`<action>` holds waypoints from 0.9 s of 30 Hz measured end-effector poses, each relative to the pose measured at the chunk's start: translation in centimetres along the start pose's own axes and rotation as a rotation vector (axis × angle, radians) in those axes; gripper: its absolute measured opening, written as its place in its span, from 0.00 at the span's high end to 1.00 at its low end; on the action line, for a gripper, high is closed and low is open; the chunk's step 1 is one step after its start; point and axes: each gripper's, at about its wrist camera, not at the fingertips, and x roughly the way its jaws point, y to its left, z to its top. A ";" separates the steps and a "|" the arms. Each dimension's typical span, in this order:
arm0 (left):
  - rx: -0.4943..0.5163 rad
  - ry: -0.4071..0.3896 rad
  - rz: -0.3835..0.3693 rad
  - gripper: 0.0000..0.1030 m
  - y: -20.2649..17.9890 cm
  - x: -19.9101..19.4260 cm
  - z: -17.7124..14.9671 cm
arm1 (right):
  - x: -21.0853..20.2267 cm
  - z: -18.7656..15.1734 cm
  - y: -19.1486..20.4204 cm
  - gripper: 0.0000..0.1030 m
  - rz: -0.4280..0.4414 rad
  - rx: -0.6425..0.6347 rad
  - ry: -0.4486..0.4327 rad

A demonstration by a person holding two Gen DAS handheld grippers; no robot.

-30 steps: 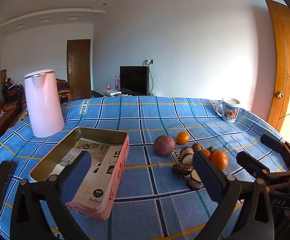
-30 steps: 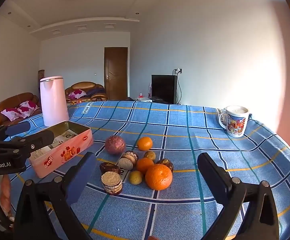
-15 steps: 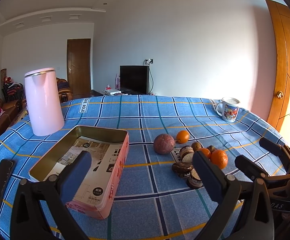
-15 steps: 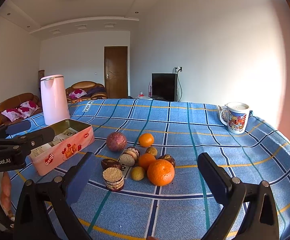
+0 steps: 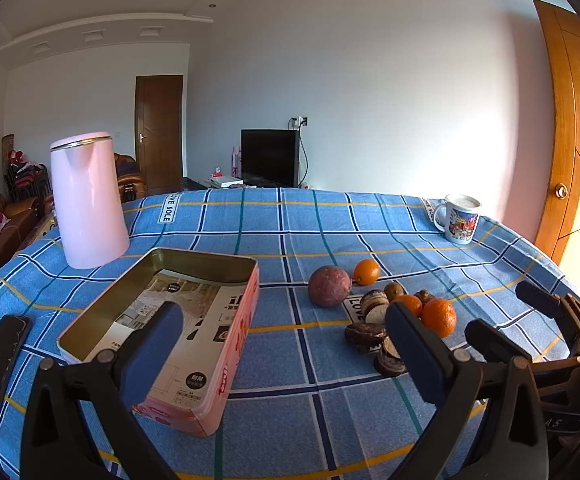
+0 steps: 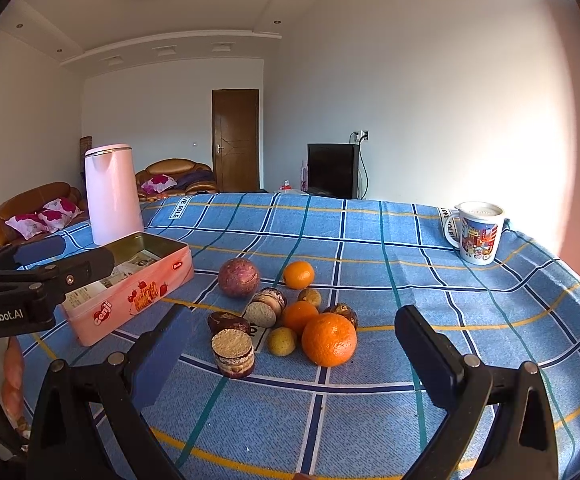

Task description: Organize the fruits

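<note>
A pile of fruit lies on the blue checked cloth: a large orange (image 6: 329, 338), smaller oranges (image 6: 298, 274), a purple round fruit (image 6: 238, 277), a small yellow fruit (image 6: 282, 341) and several brown cut pieces (image 6: 233, 353). The pile also shows in the left wrist view (image 5: 438, 317). An open pink tin (image 5: 170, 328) lined with paper sits left of the pile, also in the right wrist view (image 6: 130, 288). My left gripper (image 5: 282, 352) is open and empty, over the tin's near right edge. My right gripper (image 6: 290, 352) is open and empty, just short of the pile.
A pink kettle (image 5: 88, 200) stands behind the tin. A printed mug (image 6: 477, 232) stands at the far right of the table. A dark phone (image 5: 0, 360) lies at the left edge. Sofas and a TV are beyond the table.
Both grippers have drifted slightly back and up from the table; the fruit and tin look a little farther. Nothing was grasped or moved.
</note>
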 end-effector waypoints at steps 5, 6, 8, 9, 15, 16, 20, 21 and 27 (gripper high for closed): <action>-0.003 0.001 0.001 0.00 0.1 0.0 0.0 | 0.2 -0.2 0.0 0.01 0.007 -0.001 0.010; -0.003 0.002 0.001 0.00 0.1 0.0 0.0 | 0.2 -0.2 0.0 0.01 0.008 -0.001 0.012; -0.003 0.002 0.000 0.00 0.1 0.0 0.0 | 0.3 -0.2 0.0 0.01 0.009 0.000 0.014; -0.003 0.003 0.000 0.00 0.1 0.0 0.0 | 0.3 -0.2 0.0 0.01 0.010 0.001 0.015; -0.003 0.005 -0.001 0.00 0.1 0.1 -0.1 | 0.2 -0.3 -0.3 0.01 0.007 0.005 0.017; -0.002 0.006 -0.001 0.00 0.1 0.1 -0.1 | 0.3 -0.3 -0.3 0.01 0.007 0.006 0.018; -0.005 0.011 -0.008 0.00 -0.1 0.4 -0.4 | 0.4 -0.5 -0.6 0.01 0.005 0.009 0.025; -0.006 0.015 -0.011 0.00 -0.2 0.6 -0.5 | 0.5 -0.5 -0.8 0.01 0.002 0.011 0.028; 0.000 0.073 -0.076 0.00 -1.7 2.4 -1.6 | 1.0 -1.0 -4.4 0.01 -0.052 0.091 0.048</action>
